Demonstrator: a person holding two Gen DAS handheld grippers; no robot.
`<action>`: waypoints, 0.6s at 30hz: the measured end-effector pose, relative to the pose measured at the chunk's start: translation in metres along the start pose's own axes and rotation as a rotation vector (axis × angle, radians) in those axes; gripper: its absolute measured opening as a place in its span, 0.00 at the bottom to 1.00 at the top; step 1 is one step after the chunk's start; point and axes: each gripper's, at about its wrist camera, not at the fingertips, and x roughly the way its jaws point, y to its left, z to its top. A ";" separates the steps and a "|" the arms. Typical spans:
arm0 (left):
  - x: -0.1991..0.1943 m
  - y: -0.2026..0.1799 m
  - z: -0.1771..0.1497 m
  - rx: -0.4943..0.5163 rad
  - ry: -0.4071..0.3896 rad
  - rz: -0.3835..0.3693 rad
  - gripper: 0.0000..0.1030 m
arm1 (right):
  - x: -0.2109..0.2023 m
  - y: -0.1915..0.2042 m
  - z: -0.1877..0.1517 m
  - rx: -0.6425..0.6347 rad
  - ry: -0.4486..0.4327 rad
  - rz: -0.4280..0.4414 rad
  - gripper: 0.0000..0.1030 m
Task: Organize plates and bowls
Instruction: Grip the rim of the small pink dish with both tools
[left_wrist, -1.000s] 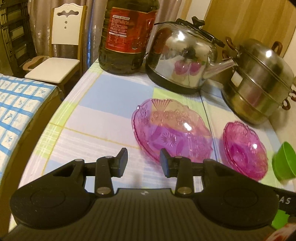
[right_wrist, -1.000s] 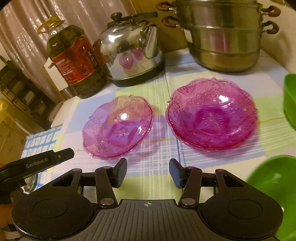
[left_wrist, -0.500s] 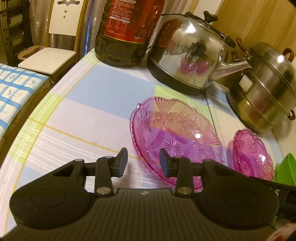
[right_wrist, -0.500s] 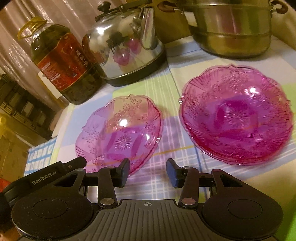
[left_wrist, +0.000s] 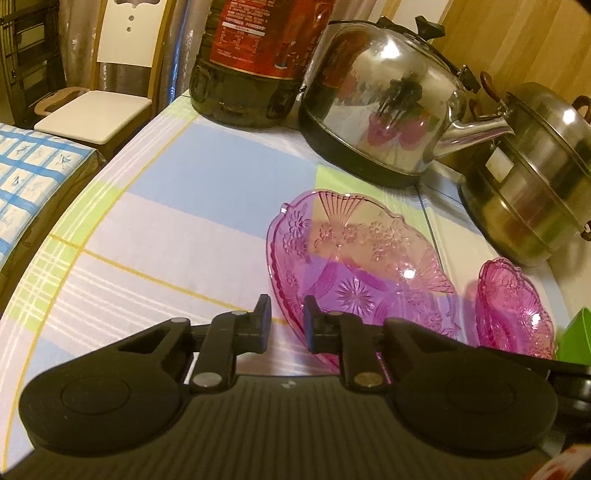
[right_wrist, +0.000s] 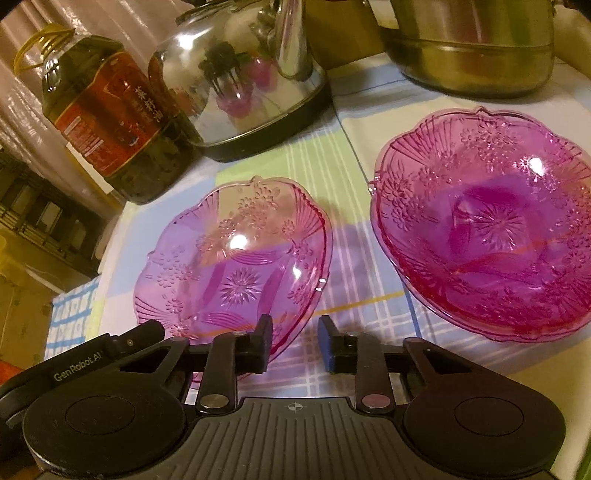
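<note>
A light pink glass plate lies on the checked tablecloth. To its right sits a darker pink plate. My left gripper is low at the light plate's near left rim. Its jaws are closing with the rim between them, and cloth still shows beside the left finger. My right gripper is at the same plate's near right rim. Its jaws are closing too, the rim lying just inside the left finger, with a gap to the right one.
Behind the plates stand an oil bottle, a steel kettle and a stacked steel steamer pot. A green bowl sits at the far right. The table edge runs along the left, with a chair beyond.
Both grippers have come down and forward to the light pink plate. Both pairs of jaws have narrowed, and the plate's rim now lies between them.
</note>
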 end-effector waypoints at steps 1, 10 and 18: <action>0.000 -0.001 0.000 0.003 0.000 -0.001 0.13 | 0.000 0.001 0.000 -0.003 -0.001 0.001 0.19; -0.001 -0.004 0.001 0.018 0.014 0.010 0.13 | -0.002 0.006 -0.002 -0.032 -0.003 -0.003 0.17; -0.017 -0.007 0.000 0.029 0.016 0.019 0.13 | -0.013 0.010 -0.005 -0.038 -0.006 0.004 0.17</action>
